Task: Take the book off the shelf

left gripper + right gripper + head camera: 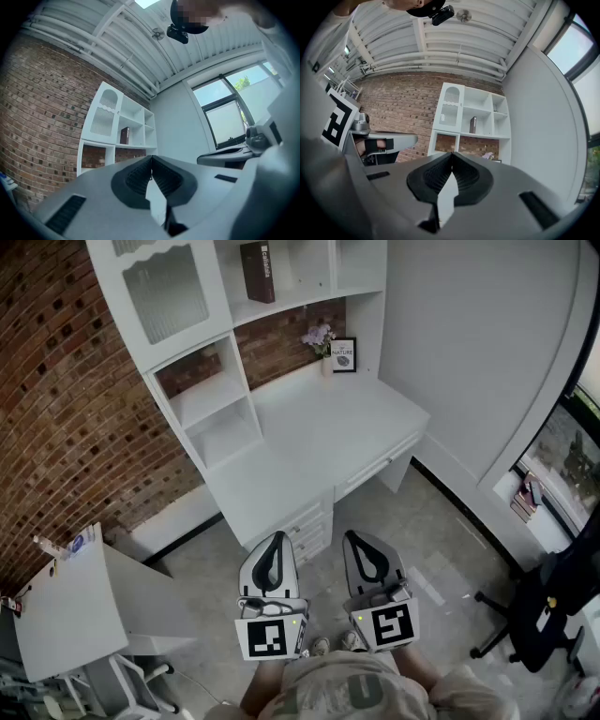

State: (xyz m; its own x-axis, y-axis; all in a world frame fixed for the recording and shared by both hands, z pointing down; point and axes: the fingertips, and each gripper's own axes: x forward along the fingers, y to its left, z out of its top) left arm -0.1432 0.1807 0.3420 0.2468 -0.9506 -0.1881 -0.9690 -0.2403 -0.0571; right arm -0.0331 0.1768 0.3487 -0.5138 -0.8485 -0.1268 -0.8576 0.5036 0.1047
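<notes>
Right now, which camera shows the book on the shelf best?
The head view: the book stands upright on an upper shelf, its dark spine and pale lettering clearest there. The left gripper view shows it only as a small dark upright, far off; the right gripper view likewise, small and distant.

White lettering runs down the spine of the book (258, 271); small print heads the framed picture (343, 354). Neither is clear enough to read.
</notes>
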